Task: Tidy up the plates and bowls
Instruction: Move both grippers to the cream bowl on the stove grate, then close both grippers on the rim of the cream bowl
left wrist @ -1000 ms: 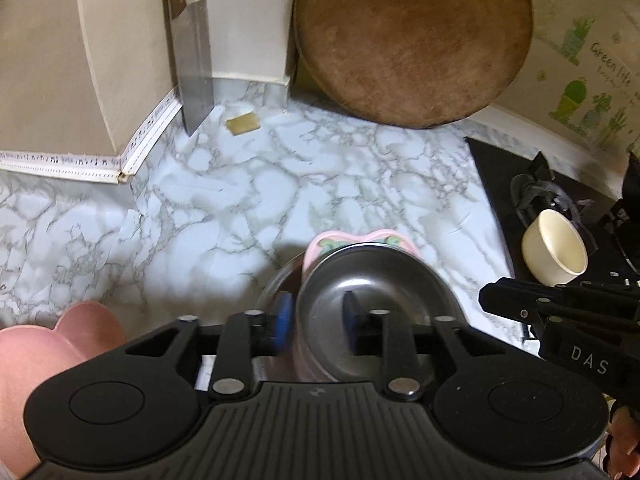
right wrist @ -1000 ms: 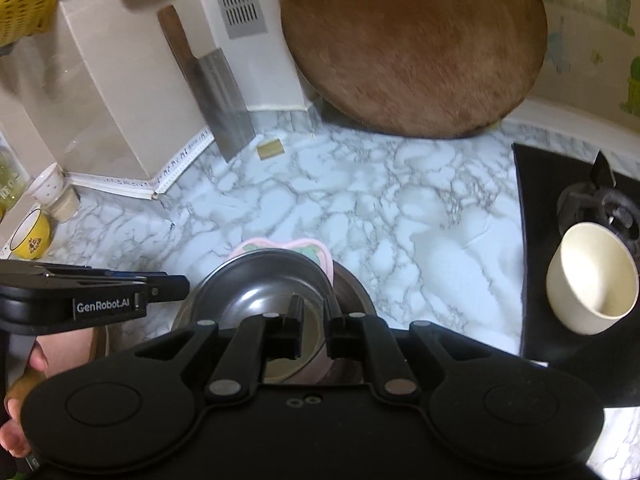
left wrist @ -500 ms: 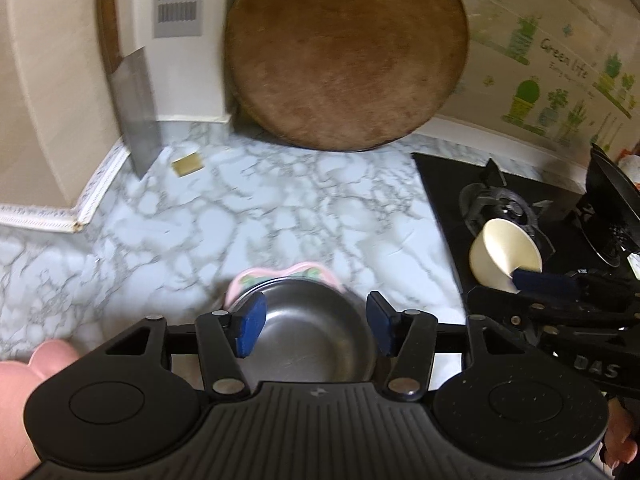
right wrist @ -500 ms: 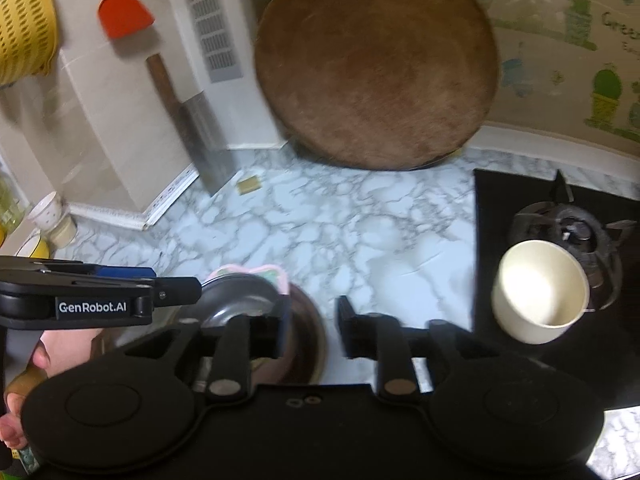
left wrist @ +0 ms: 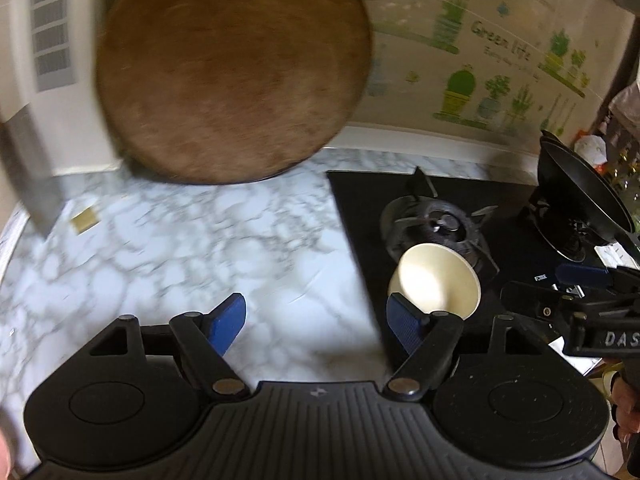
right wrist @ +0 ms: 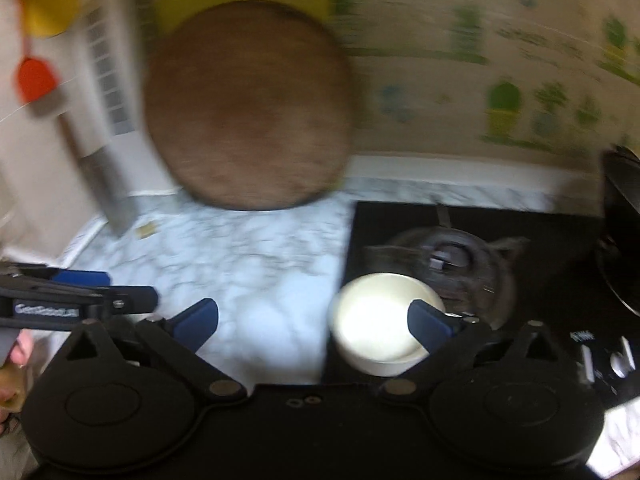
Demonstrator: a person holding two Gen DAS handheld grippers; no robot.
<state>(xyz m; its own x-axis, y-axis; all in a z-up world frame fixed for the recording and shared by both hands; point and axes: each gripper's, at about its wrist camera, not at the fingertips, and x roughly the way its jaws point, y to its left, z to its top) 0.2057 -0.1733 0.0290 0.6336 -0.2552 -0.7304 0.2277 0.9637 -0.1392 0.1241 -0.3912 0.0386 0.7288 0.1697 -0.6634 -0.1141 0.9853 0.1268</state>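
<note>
- Cream bowl (left wrist: 436,280) sits on the black stove (left wrist: 520,248) against a burner; our left gripper (left wrist: 316,320) is opening, empty, over the counter (left wrist: 180,248).
- From the right wrist, our right gripper (right wrist: 314,320) is opening, empty; we centre on the bowl (right wrist: 376,320), slowing first.

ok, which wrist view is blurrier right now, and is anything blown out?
Right wrist view: heavy motion smear over the round wooden board and wall decals; the cream bowl has a blown-out glare patch inside. Left wrist view: milder blur on the marble counter and board, while the stove burner and "Green life" decal read fairly crisp. Both show fisheye bending at the edges.
</note>
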